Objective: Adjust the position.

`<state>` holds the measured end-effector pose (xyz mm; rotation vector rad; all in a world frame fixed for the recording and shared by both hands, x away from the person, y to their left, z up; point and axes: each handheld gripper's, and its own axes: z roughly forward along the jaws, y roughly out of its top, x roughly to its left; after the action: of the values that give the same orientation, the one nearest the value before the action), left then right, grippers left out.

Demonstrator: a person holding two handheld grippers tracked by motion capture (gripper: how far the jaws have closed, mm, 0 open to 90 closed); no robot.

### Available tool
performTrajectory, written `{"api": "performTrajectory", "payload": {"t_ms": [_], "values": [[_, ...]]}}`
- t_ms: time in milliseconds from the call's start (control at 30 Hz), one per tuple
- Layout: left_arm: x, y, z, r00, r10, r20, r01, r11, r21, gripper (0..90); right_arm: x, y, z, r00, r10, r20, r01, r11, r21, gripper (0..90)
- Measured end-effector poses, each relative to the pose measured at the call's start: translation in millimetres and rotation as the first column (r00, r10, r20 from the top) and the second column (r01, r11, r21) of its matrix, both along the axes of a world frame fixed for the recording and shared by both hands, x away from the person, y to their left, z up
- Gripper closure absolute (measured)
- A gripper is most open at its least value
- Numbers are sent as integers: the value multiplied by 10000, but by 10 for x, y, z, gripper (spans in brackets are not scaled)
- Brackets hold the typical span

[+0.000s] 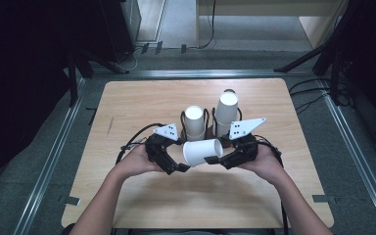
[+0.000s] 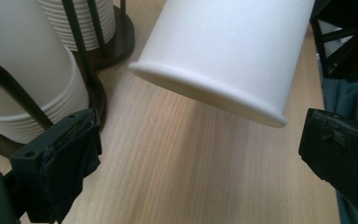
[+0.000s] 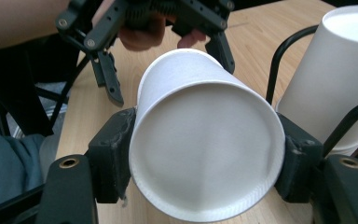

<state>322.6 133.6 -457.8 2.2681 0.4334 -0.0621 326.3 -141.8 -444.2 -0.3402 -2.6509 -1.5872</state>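
Bare forearms; black tongs (image 1: 178,166) with grey three-cornered plates, black cables and worn black pads (image 2: 72,154)

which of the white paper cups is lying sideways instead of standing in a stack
The single paper cup gripped near its base by the right tongs, held sideways above the table. The others stand upside down in two stacks in black wire holders behind it.

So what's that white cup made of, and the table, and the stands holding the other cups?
The white cup looks like matte paper: it has a rolled rim and a recessed bottom. The pale table shows wood grain, though it could be laminate. The dark cup stands look like thin black metal rods on round bases, probably painted.
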Motion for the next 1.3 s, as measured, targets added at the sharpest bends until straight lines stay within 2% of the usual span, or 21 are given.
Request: {"api": "performTrajectory", "payload": {"t_ms": [167,267,567,633,700,767,1067,1300], "values": [[8,-13,-44,10000,35,-84,-36,9998,-193,0,0,-23,27,10000,38,18,-39,9999,145,329],[11,-18,-56,9999,43,-130,-51,9983,-581,0,-3,-27,41,10000,59,-13,-58,9997,237,329],[-7,-64,-45,9997,-223,62,228,9951,-962,0,-16,13,40,9995,287,-117,-283,9991,305,329],[-10,-56,-38,9995,-312,77,319,9927,-1165,66,-16,22,37,9993,343,-164,-338,9989,335,329],[-16,-57,-30,9991,-411,105,421,9906,-1300,80,-20,29,36,9989,369,-287,-359,9988,347,329],[-22,-55,-26,9987,-488,121,500,9889,-1397,134,-19,34,34,9986,407,-324,-394,9985,371,329],[-49,-68,-19,9963,-684,525,743,9898,-1213,206,-7,47,14,9975,482,-525,-463,9982,375,333],[-31,-67,-20,9963,-699,503,752,9907,-1138,234,9,40,4,9972,423,-614,-401,9986,356,334]]}}
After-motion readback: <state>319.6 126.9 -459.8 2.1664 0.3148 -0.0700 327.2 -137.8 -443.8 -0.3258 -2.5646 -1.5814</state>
